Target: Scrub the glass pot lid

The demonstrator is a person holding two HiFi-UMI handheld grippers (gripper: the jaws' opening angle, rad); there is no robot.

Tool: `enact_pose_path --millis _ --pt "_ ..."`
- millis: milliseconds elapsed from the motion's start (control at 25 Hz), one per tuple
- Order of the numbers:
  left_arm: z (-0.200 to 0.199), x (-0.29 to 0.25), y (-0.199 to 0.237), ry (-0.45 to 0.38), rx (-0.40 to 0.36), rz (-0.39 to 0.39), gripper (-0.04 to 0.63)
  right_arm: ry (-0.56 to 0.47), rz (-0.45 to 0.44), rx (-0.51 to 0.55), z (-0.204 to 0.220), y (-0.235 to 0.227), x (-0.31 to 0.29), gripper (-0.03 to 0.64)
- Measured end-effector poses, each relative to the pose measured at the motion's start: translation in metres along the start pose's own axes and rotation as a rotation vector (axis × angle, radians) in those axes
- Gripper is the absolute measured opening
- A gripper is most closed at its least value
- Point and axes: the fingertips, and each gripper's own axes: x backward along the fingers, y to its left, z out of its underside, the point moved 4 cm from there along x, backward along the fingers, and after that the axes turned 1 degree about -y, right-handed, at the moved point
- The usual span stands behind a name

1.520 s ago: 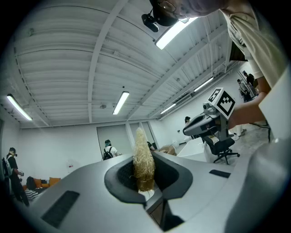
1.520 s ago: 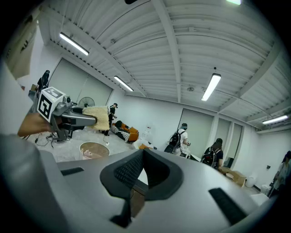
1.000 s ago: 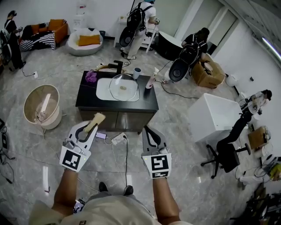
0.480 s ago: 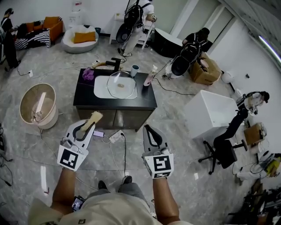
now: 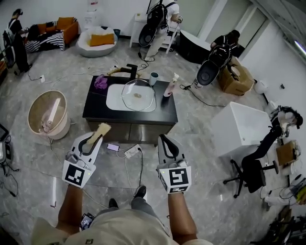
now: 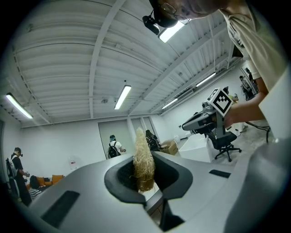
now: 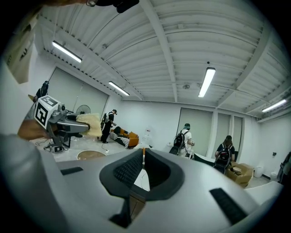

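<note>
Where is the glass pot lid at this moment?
The glass pot lid lies upper centre in the head view, over the white sink basin of the black counter, purple cloth to its left, cup and bottle to its right.

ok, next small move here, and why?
Probably step toward the black counter: the left gripper clamps the loofah scrubber, the right gripper is shut and empty, and the glass lid lies in the sink, well ahead of both.

Pale marbled floor [image 5: 201, 158]. Centre of frame: black cabinet [image 5: 129, 130]. Right: white box [image 5: 241, 127], black office chair [image 5: 251, 172]. Upper left: orange sofa [image 5: 67, 26], white beanbag [image 5: 98, 45]. Left edge: round basket [image 5: 31, 112]. White walls [image 5: 119, 12]; ribbed ceiling [image 7: 182, 50], strip lights [image 7: 206, 82].
</note>
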Motion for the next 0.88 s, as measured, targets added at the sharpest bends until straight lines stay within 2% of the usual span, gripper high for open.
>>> enact_pose_path --millis 400,680,880 --pt "-0.01 -0.087 -0.027 0.044 -0.021 -0.044 0.048 -0.02 -0.082 -0.035 0.026 -0.081 -0.042 0.028" --pt "-0.018 -0.123 -0.038 0.063 -0.039 -0.092 0.048 -0.046 -0.129 -0.054 0.035 -0.122 -0.061 0.028" --pt "-0.02 -0.147 -0.051 0.083 -0.061 -0.098 0.048 -0.05 -0.137 -0.077 0.051 -0.15 -0.065 0.028"
